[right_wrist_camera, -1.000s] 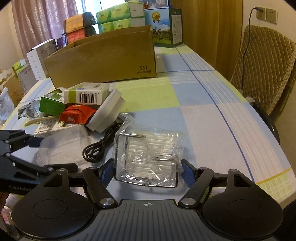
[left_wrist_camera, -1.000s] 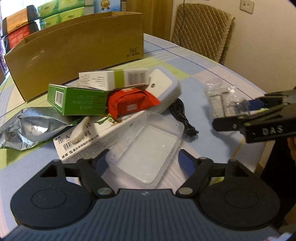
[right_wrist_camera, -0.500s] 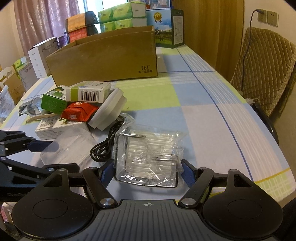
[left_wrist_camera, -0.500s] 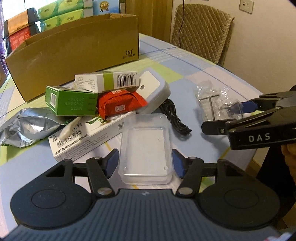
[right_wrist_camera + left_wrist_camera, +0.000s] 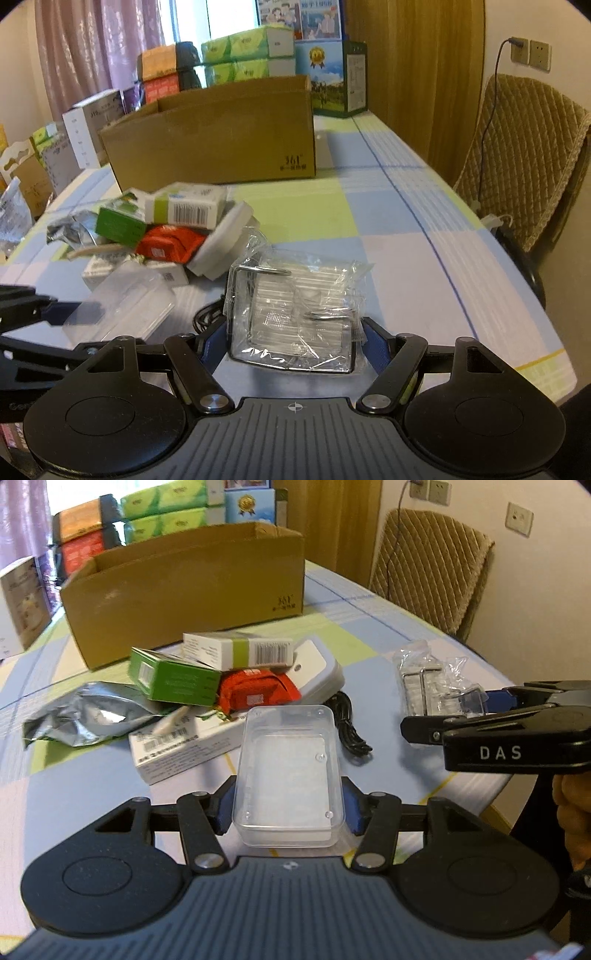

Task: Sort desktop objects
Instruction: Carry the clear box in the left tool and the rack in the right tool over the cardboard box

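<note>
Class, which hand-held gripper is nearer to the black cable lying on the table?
Right. The right hand-held gripper, gripping the plastic-wrapped packet, sits just over the black cable; the left sits farther back.

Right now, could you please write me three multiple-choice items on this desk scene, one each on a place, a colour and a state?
1. Where does the white barcoded box lie?
A. on top of the green box and red pouch
B. inside the cardboard box
C. under the black cable

2. What colour is the crumpled bag left of the pile?
A. silver
B. yellow
C. blue

3. What is the left tool doing?
A. hanging open
B. shut on the clear plastic case
C. shut on the wrapped wire rack

Answers: 1 A, it rests on both. 2 A, shiny foil. 3 B, both pads press the case's sides.
</note>
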Demonstrator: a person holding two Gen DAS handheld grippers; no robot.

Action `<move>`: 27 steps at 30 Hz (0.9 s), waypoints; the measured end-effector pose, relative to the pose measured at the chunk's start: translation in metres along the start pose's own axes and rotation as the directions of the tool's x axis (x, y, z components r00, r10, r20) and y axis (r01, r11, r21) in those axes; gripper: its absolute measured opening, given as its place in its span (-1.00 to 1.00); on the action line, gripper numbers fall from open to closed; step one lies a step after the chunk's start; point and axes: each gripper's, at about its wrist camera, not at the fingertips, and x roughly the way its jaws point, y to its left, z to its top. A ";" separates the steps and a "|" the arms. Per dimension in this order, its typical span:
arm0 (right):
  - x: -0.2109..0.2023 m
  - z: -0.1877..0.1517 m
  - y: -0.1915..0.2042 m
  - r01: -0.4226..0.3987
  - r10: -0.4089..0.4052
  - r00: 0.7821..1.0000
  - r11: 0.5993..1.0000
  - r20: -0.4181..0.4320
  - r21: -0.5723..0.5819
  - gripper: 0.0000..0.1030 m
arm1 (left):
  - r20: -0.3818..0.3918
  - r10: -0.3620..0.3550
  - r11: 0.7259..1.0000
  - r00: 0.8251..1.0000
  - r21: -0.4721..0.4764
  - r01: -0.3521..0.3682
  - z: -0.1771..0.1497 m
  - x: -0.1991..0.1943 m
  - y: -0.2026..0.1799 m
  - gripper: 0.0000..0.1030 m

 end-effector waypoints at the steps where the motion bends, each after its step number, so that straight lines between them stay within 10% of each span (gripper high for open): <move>1: -0.003 0.002 0.001 -0.002 0.002 1.000 1.000 0.007 -0.001 0.39 | 0.004 0.006 1.000 1.000 -0.007 -0.006 0.001 -0.005 0.000 -0.01; 14: -0.020 0.090 0.013 -0.109 0.112 0.991 0.993 0.070 -0.053 0.39 | 0.081 0.137 0.985 0.987 -0.120 -0.127 0.086 -0.040 0.046 -0.01; 27: 0.070 0.236 0.019 -0.102 0.123 0.984 0.982 0.132 -0.158 0.39 | 0.170 0.231 0.960 0.958 -0.199 -0.197 0.205 0.031 0.139 -0.01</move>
